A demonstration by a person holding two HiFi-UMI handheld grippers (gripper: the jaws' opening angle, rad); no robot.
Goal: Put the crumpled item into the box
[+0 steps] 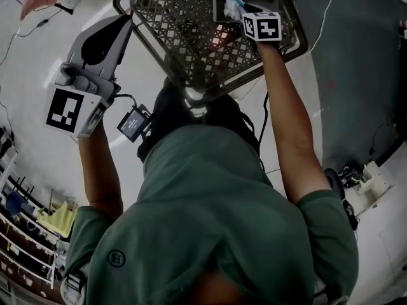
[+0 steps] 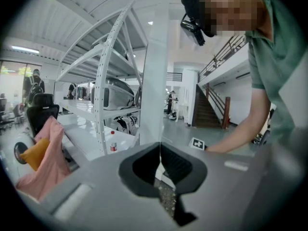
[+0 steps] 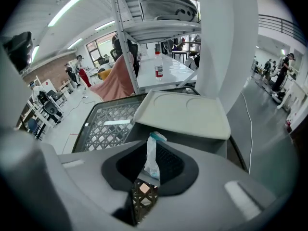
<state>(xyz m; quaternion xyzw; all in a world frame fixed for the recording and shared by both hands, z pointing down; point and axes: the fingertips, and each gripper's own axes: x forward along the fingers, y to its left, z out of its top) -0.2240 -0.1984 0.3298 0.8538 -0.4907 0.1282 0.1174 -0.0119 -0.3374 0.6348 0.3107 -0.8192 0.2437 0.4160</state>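
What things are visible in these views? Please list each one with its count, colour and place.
crumpled item: one, white and teal, between the right tool's jaws, at the box
box: one, beige, lid open, in the basket
basket: one, black lattice, before the person
cloth: one, pink, beyond the basket
bottle: one, clear, red label, on the white table
right tool: one, grey, jaws opening
left tool: one, grey, shut, empty

We saw a big hall w/ white shelf rack (image 2: 103,81), white pillar (image 2: 154,81), brown staircase (image 2: 208,112) at back, grey glossy floor (image 3: 255,124), ceiling strip lights (image 3: 67,6), windows (image 3: 96,47) far away.
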